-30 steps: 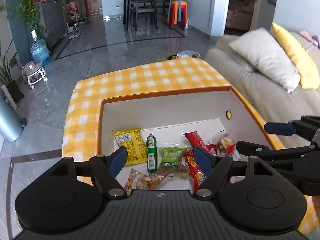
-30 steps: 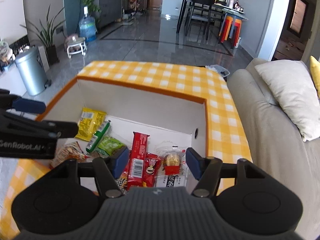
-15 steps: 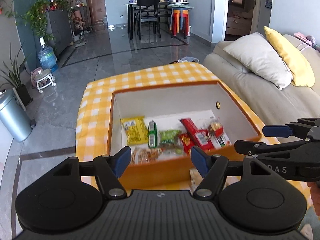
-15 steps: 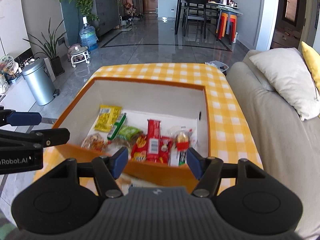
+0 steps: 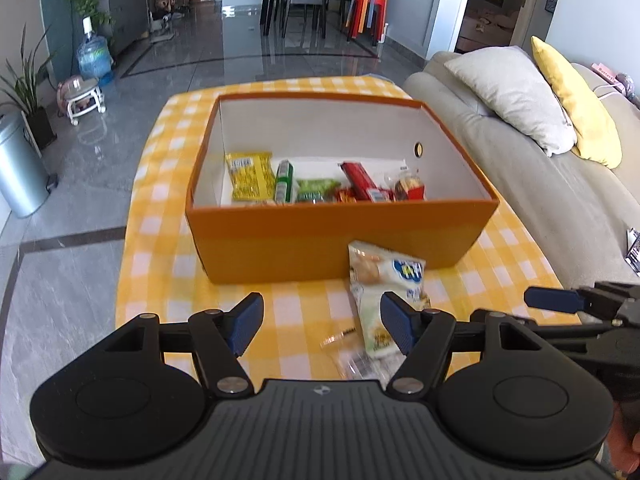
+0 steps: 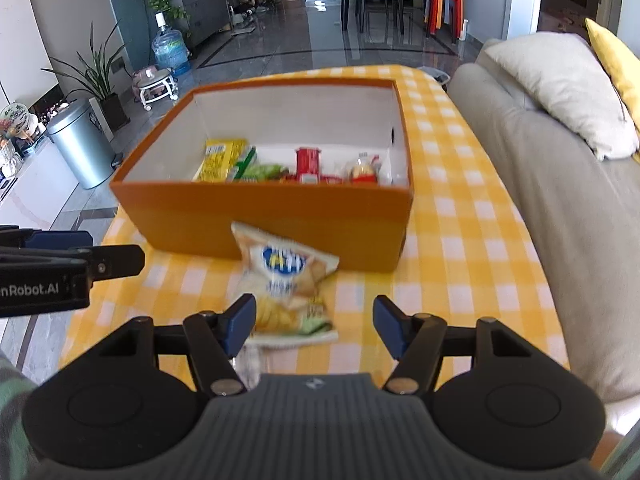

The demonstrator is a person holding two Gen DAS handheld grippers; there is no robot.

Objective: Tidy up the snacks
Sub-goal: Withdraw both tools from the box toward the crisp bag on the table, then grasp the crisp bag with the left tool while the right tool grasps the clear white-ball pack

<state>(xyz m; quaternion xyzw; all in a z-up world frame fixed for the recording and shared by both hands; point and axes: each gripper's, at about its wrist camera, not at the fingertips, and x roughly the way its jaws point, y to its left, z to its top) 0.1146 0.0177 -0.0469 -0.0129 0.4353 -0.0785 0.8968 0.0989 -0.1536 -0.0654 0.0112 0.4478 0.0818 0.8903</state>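
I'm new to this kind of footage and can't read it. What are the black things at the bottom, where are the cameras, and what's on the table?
No robot here: a person holds a two-finger tool in each hand, each carrying a forward-looking fisheye camera. One picture looks over the left tool, the other over the right tool. Both are open and hold nothing. On the yellow checked tablecloth stands an orange box with several snacks inside. A snack bag lies outside, against the box's front.
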